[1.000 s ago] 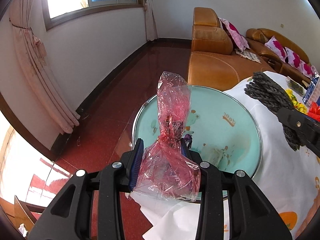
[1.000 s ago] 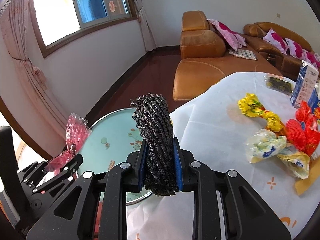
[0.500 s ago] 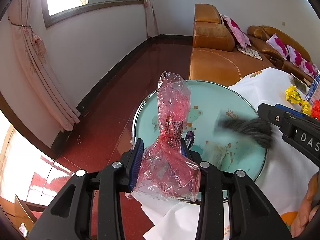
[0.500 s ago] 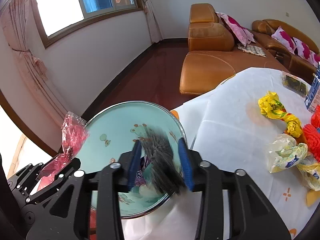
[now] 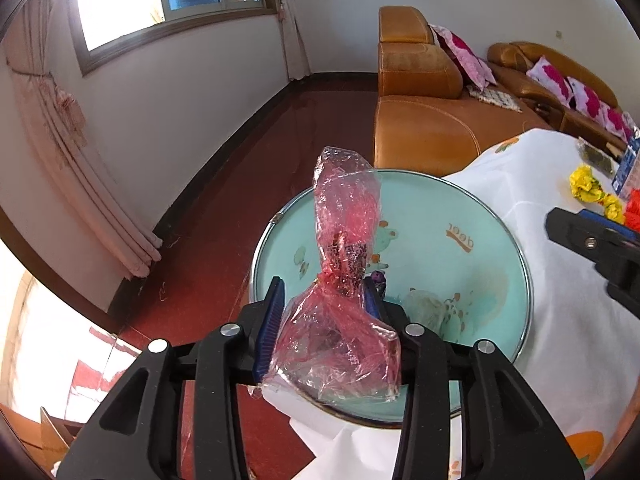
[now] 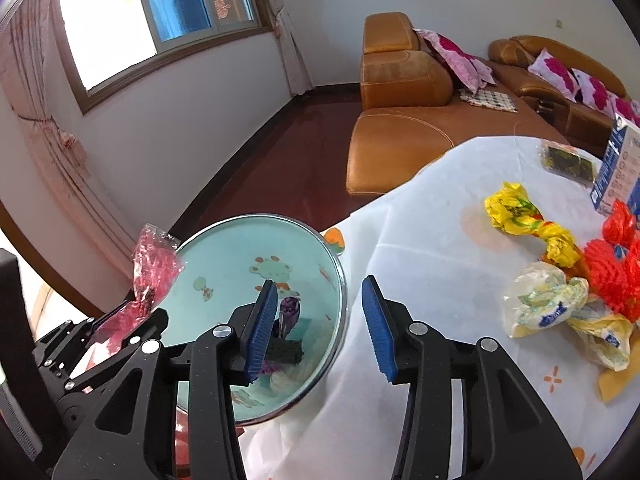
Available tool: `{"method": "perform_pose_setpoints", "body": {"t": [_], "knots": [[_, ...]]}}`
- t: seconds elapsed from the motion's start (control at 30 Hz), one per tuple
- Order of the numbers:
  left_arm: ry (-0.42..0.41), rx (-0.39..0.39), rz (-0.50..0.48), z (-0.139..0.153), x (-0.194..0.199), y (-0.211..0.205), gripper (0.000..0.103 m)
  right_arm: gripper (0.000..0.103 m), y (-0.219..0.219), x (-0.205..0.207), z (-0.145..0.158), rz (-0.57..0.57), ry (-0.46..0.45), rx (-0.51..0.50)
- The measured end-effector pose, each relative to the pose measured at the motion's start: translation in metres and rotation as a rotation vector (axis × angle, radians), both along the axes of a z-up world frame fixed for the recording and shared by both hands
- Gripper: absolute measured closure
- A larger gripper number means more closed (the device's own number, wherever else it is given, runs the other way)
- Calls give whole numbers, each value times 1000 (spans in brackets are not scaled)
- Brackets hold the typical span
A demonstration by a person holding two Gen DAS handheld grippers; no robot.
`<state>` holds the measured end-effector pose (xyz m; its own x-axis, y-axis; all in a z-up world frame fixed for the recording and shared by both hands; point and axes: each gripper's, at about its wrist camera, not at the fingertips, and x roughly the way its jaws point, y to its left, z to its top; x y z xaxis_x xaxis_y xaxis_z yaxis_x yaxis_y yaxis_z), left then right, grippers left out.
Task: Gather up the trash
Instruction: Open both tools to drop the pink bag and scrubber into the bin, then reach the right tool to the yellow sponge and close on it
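Left gripper (image 5: 324,304) loosening on the red plastic bag (image 5: 340,280), right gripper (image 6: 318,322) apart w/ nothing in it.

Both hover over the teal basin (image 6: 240,240) at the edge of the tabletop (image 6: 440,280). Left jaws are opening; bag is between the blue pads, right above the basin, looks abt to drop imo. Black mesh wad (image 6: 284,350) already lies in the basin next to a purple wrapper (image 6: 290,310), so a couple pcs look done. Left to grab afaict: yellow wrapper (image 6: 524,220), red net (image 6: 612,268), pale crumpled bag (image 6: 548,300). Dark packet (image 6: 568,160) + blue carton (image 6: 618,164) farther back, can't tell if they're trash.
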<state>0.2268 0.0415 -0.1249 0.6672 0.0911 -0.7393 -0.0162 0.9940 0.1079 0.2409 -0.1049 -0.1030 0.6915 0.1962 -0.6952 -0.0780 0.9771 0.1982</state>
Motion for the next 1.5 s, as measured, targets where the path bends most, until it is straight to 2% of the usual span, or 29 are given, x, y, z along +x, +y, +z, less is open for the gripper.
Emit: {"method": "perform_pose_setpoints", "body": {"t": [0.03,0.07,0.1,0.13,0.23,0.37,0.53,0.73,0.9,1.1,1.2,1.33,1.5], "knots": [[4,7,2,0,1,-1,50,57,-2,-2,1,-5,-3,1],[3,11,8,1,1,-2,35,55,-4,-4,2,-7,-6,1],[-3,13,13,2,-1,-2,26,51,-5,-5,4,-9,-9,0],[-13,14,15,4,-4,-3,24,44,-7,-8,5,-15,-15,1],[-20,31,17,7,-9,-6,16,37,-14,-15,10,-40,-38,8],[-21,42,25,10,-15,-9,15,31,-24,-21,14,-63,-41,17],[-21,32,13,13,-24,-17,13,18,-42,-38,20,-106,-51,25],[-24,36,-46,15,-35,-43,9,18,-78,-72,16,-176,-55,8],[-6,30,-108,11,-43,-66,9,18,-119,-101,2,-252,-12,-35],[19,27,-168,5,-50,-92,9,19,-182,-139,-17,-408,30,-25],[19,35,-188,5,-53,-101,9,20,-203,-146,-22,-457,42,-4],[22,47,-203,5,-53,-109,9,32,-230,-147,-23,-519,55,56],[23,55,-214,5,-53,-116,9,32,-239,-134,-18,-536,38,83]]}}
